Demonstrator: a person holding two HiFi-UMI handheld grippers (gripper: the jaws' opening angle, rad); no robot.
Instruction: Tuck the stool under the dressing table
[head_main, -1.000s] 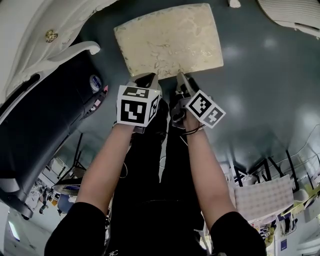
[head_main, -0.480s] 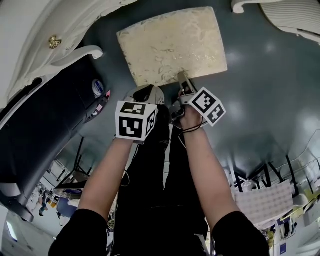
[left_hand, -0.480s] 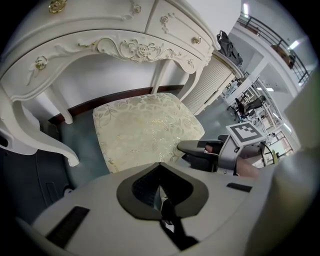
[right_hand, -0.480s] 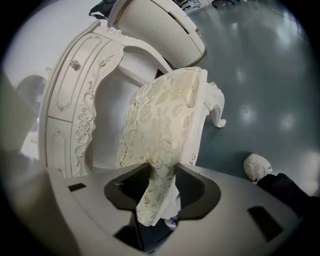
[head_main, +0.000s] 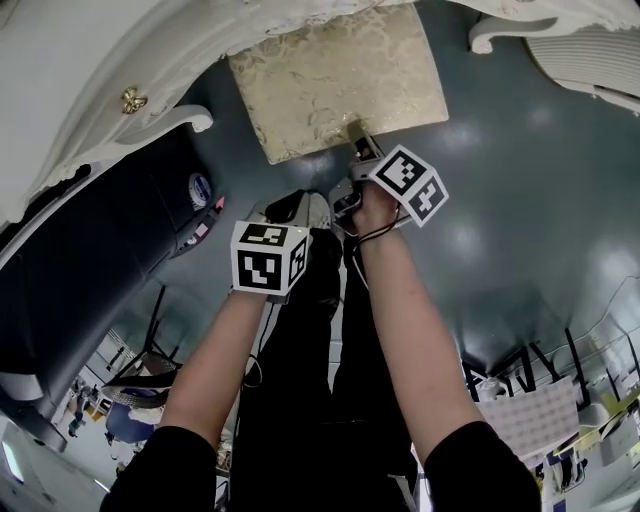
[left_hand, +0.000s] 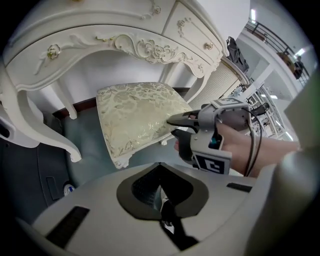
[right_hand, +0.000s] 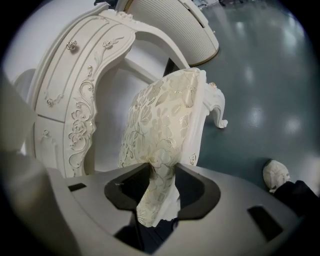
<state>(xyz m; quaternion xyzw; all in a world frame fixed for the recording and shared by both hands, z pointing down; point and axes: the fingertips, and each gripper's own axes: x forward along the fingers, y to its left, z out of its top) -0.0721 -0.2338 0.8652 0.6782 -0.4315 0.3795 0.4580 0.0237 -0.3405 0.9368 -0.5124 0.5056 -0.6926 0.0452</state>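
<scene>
The stool (head_main: 335, 80) has a cream brocade cushion and white carved legs; its far part lies beneath the white dressing table (head_main: 90, 90). My right gripper (head_main: 352, 135) is shut on the cushion's near edge, and the fabric is pinched between its pads (right_hand: 159, 185). The left gripper view shows the stool (left_hand: 137, 115) under the table's arch (left_hand: 100, 30) with the right gripper (left_hand: 172, 122) at its edge. My left gripper (head_main: 290, 208) hangs back from the stool, touching nothing, its jaws (left_hand: 161, 195) together.
A curved table leg (head_main: 180, 118) stands left of the stool and another (head_main: 500, 35) to its right. A white ribbed panel (head_main: 590, 50) lies at the upper right. A dark bulky object (head_main: 80, 260) fills the left. The person's white shoe (right_hand: 276, 175) rests on the teal floor.
The right gripper has gone forward with the stool, which now sits further under the dressing table. The left gripper has dropped back from the stool's edge.
</scene>
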